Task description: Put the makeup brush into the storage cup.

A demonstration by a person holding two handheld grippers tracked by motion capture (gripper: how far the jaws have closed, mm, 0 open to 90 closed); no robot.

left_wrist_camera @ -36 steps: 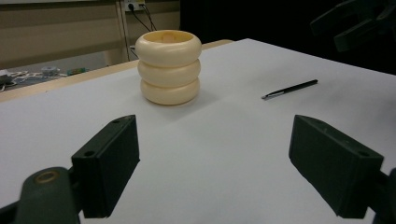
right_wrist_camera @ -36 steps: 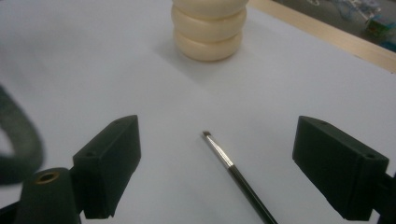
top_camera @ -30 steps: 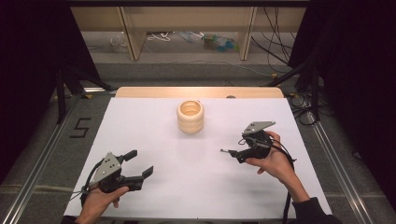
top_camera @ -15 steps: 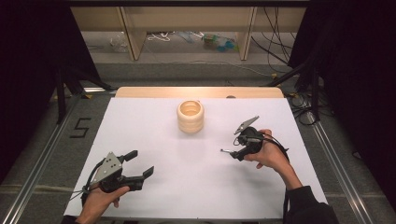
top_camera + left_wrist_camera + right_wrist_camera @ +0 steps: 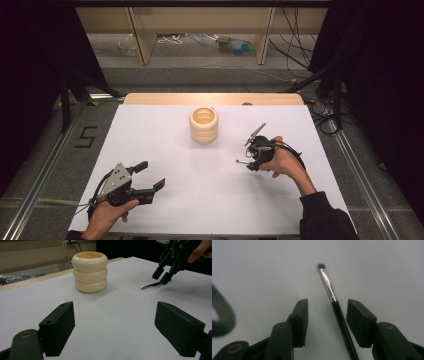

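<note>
The right gripper (image 5: 325,315), its jaws just closing but not yet pinching, straddled the thin brush (image 5: 332,293) lying at four o'clock from the ringed wooden holder (image 5: 204,125). Best to centre before squeezing.

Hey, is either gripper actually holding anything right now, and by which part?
Nothing is held. The right gripper has just been closing around the brush, its handle between the jaws but not pinched. The left gripper is open.

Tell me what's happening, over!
Right gripper jaws closing around the brush, not pressing yet. Left gripper open, idle. Ring stack apart, nothing in the way.
</note>
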